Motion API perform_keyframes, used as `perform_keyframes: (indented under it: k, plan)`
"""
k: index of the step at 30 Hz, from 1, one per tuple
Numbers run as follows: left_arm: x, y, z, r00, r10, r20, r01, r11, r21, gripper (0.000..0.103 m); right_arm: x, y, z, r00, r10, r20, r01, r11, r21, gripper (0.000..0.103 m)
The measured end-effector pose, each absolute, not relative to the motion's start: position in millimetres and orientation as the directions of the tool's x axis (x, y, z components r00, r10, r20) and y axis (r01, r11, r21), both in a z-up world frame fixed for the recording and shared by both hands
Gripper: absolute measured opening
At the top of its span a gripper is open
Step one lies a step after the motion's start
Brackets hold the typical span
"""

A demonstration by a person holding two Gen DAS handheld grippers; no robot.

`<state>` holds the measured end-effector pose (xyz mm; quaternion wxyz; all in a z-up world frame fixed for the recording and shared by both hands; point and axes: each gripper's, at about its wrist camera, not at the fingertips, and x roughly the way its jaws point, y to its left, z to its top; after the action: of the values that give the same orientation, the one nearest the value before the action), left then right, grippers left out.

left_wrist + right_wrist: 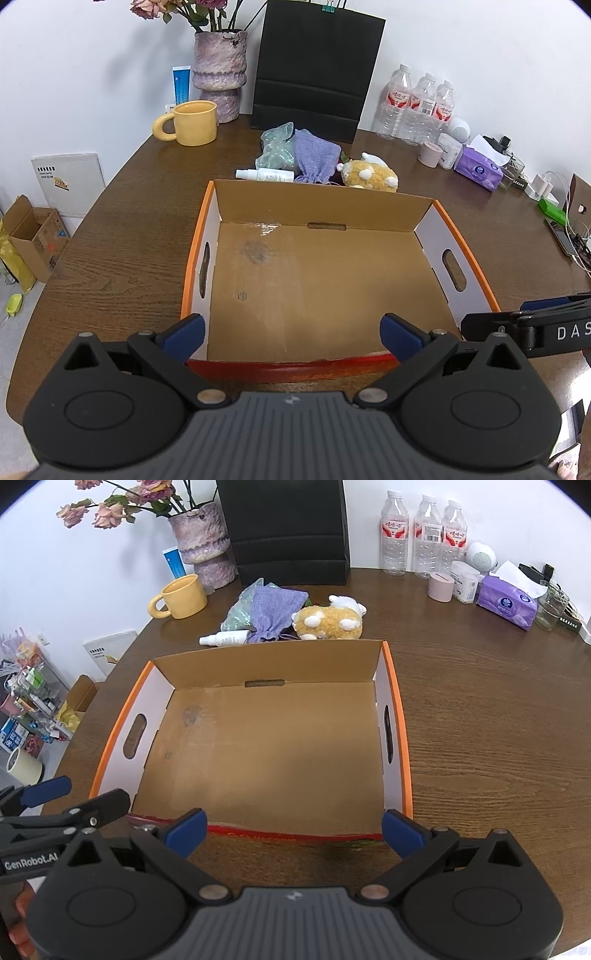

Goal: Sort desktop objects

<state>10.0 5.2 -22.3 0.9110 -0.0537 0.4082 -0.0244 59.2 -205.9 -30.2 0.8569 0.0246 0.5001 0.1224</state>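
An empty cardboard box (458,240) (397,716) with orange rims sits mid-table. Behind its far wall lie a white spray bottle (267,174) (225,638), a purple drawstring pouch (314,157) (275,614), a pale green mesh bag (276,147) (238,613) and a yellow plush toy (369,173) (328,622). My left gripper (293,336) hangs open over the box's near edge, nothing between its blue pads. My right gripper (293,830) is likewise open at the near edge, empty. Each gripper shows at the side of the other's view.
A yellow mug (192,122) (181,596), a purple vase with flowers (219,70) (201,539), a black paper bag (317,74), water bottles (417,103) (424,531), jars and a purple tissue pack (478,171) (508,605) line the table's back. Phone and cables (565,236) lie far right.
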Motion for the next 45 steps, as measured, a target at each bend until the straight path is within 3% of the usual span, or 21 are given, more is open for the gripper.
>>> perform_keyframes:
  k: [35, 45]
  plan:
    - [73, 6, -24, 0.682, -0.069, -0.728, -0.01, 0.995, -0.103, 0.103, 134, -218, -41, 0.495, 0.24, -0.835, -0.16, 0.97, 0.183, 0.101]
    - [117, 10, -20, 0.698, -0.048, -0.714, -0.027, 0.995, -0.092, 0.103, 173, -214, -42, 0.529, 0.227, -0.818, -0.215, 0.968, 0.13, 0.101]
